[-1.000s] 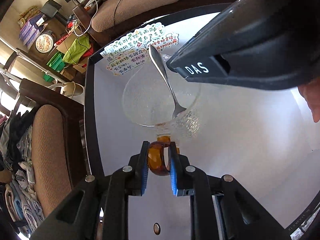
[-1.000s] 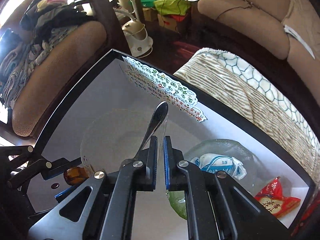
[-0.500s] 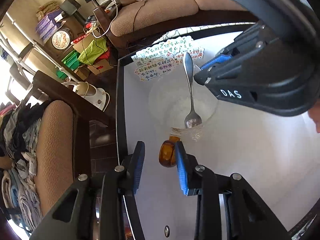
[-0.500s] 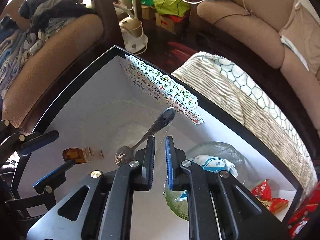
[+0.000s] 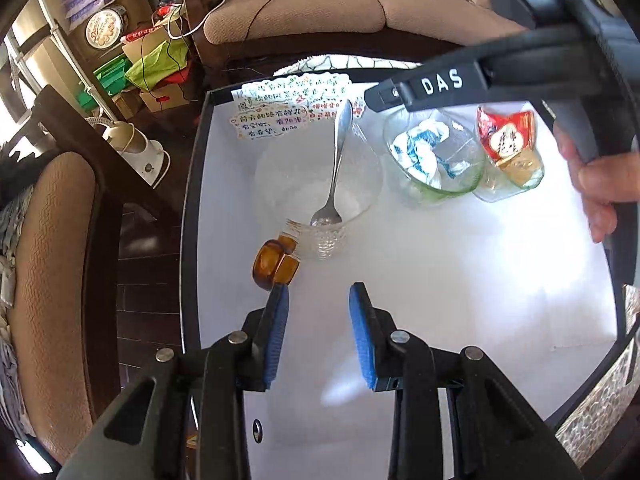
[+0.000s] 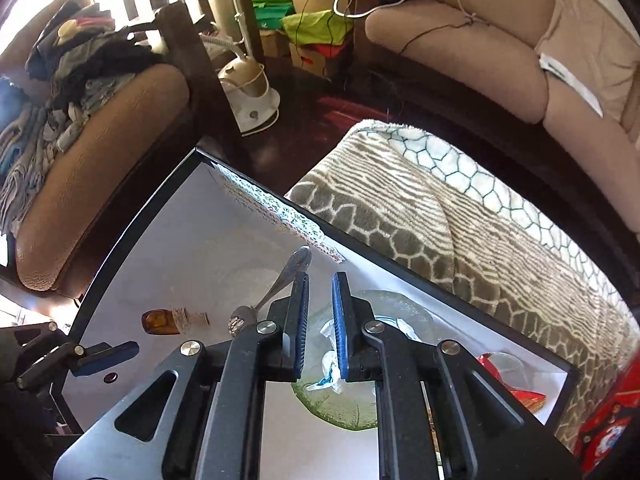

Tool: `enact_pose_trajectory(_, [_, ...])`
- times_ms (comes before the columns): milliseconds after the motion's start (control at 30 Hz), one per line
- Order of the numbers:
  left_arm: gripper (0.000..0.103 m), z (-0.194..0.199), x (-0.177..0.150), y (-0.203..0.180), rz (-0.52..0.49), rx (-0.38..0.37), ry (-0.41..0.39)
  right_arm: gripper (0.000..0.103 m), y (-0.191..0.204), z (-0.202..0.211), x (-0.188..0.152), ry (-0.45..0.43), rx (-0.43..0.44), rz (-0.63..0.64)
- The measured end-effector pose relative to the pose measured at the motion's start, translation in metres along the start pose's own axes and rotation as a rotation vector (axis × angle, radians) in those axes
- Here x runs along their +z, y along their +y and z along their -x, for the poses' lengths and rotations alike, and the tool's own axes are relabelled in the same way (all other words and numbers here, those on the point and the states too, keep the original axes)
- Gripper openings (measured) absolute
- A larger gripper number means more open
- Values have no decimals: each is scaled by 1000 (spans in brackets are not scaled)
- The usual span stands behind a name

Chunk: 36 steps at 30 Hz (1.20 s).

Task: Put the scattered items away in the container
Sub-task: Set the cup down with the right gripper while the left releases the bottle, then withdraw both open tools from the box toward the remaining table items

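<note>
Spoon (image 5: 335, 168) sits in clear bowl (image 5: 280, 184); amber bottle (image 5: 275, 265) lies outside near surface's left edge (image 5: 191, 240). Left claw (image 5: 320, 332) released, right claw (image 6: 321, 324) released w/ small gap.

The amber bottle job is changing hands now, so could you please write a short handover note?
Left hand-held gripper: open, empty, just short of the amber bottle.
Right hand-held gripper: open, empty, above the green-tinted bowl.
Amber bottle lies on its side on the table, against the clear glass bowl.
Done: spoon is in the clear glass bowl.
Left: the amber bottle is not in any bowl.
</note>
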<state>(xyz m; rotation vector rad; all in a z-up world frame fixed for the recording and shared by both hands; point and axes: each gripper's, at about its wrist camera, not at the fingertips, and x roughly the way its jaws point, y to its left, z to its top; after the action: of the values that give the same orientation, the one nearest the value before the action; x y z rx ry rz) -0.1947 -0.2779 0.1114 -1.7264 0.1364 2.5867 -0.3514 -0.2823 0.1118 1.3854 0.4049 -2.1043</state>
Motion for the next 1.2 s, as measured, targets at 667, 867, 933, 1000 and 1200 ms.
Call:
enact_pose_trajectory(667, [32, -27, 30, 7, -57, 108, 5, 14, 7, -18, -5, 18, -49, 46])
enact_pose_trajectory(867, [32, -6, 17, 3, -59, 53, -42, 16, -19, 38, -26, -63, 45, 8])
enact_pose_trajectory(933, [32, 9, 9, -5, -79, 47, -63, 17, -26, 66, -41, -90, 51, 10])
enact_pose_trajectory(1000, [32, 28, -5, -20, -101, 44, -92, 17, -34, 96, -61, -112, 80, -6])
enact_pose_trajectory(1200, [50, 71, -47, -60, -89, -40, -181, 17, -58, 173, -137, -138, 61, -25])
